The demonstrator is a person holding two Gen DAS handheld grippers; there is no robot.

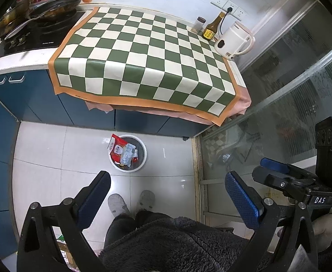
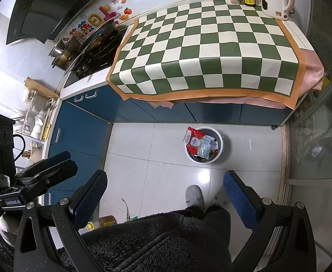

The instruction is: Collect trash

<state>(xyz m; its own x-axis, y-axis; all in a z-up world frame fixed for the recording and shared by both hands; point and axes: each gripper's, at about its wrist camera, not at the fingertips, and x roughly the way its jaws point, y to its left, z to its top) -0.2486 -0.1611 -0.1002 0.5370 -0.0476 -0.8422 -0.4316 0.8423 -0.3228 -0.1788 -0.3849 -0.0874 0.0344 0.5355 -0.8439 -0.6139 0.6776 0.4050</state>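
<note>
The bin (image 1: 128,153) on the floor, mid-frame, already holds wrappers (image 1: 122,151), a red packet hanging over its rim. The checked table (image 1: 143,56) above looks bare of trash, so the job seems near done. Left gripper (image 1: 166,195) and right gripper (image 2: 163,192) both hover with fingers spread, holding nothing
</note>
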